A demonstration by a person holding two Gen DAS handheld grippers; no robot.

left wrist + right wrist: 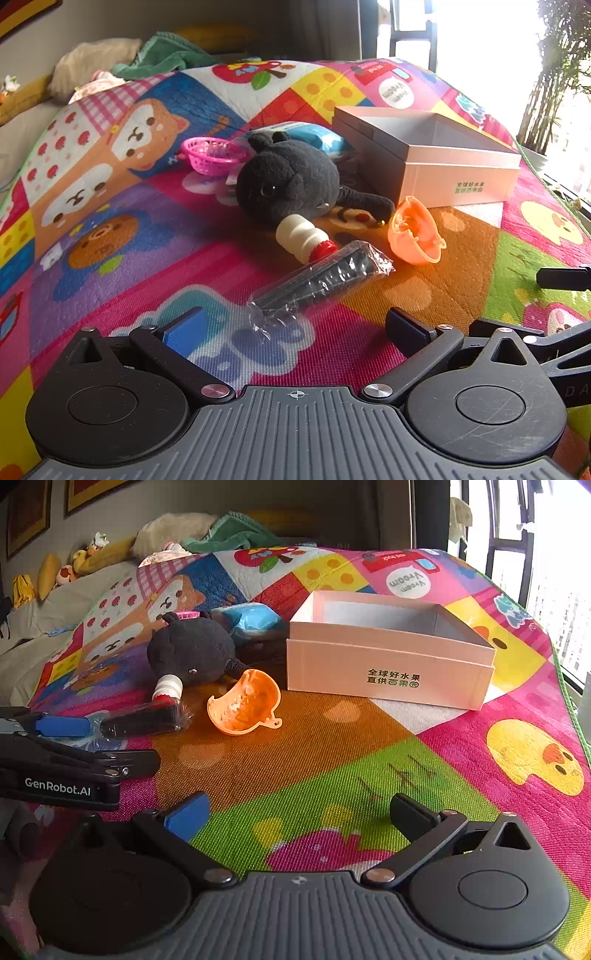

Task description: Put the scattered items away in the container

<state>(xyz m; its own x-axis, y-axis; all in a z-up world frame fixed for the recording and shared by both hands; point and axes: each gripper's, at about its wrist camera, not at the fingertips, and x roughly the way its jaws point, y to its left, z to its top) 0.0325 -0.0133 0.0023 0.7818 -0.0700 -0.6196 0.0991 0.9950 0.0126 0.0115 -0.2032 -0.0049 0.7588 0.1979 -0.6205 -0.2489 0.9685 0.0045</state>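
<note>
Left tongs [295,328] spread wide, empty, closing in on wrapped black tube [321,280] lying on play mat [461,288]; crinkly wrapper end just btwn the fingers. Right tongs [297,818] also agape, holding nothing, over bare mat. Pink box [388,675] empty, well apart from tube. Risk: pinching only loose film, so tube slips out mid-lift; could also nudge white bottle [303,236] touching its far end, resting against black plush [284,184]

Right gripper [297,812] fingers spread wide over the play mat [332,746], holding nothing. Pink box [388,672] ahead, orange shell [243,705] just left of it. Left gripper [74,746] beside the wrapped black item [144,718].
</note>
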